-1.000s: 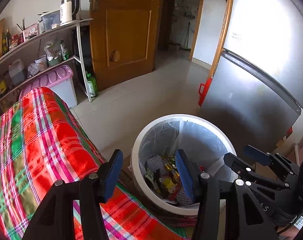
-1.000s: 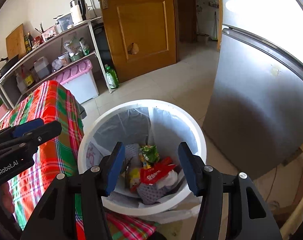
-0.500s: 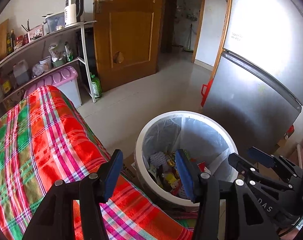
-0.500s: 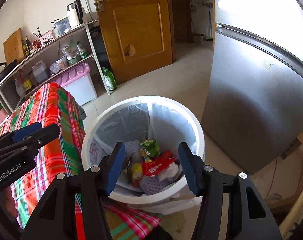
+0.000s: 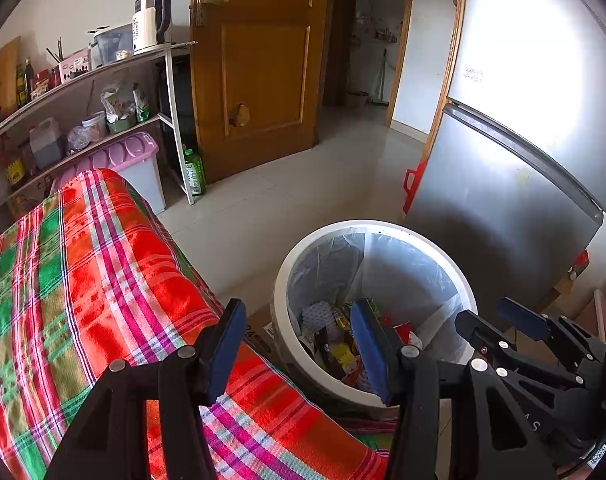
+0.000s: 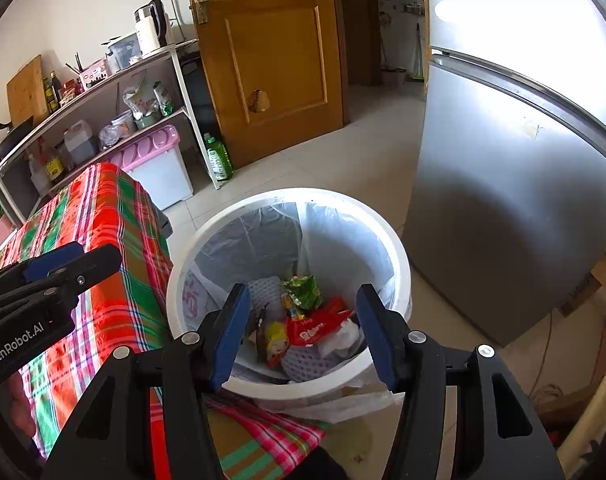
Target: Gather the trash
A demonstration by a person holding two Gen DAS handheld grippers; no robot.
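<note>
A white trash bin [image 5: 383,225] [image 6: 303,194] with a clear liner stands on the floor beside the table. It holds a red wrapper [image 6: 315,328], a green wrapper [image 6: 303,290], a yellow packet [image 6: 275,340] and white foam netting [image 6: 303,364]. My right gripper [image 6: 303,326] hangs open above the bin's near side with nothing between its blue pads. My left gripper [image 5: 297,346] is open and empty too, over the table's edge next to the bin. Each gripper shows in the other's view: the right gripper [image 5: 481,312] at the right, the left gripper [image 6: 99,252] at the left.
The table wears a red and green plaid cloth [image 5: 83,280]. A silver fridge [image 5: 503,200] stands close behind the bin on the right. Further back are a shelf rack [image 5: 103,92] with a kettle and bottles, a pink-lidded box [image 5: 135,160], a green bottle [image 5: 193,170] and a wooden door [image 5: 263,60].
Both views have drifted only slightly, with a little more of the shelf showing. The jaws keep the same width and the trash in the bin lies as before.
</note>
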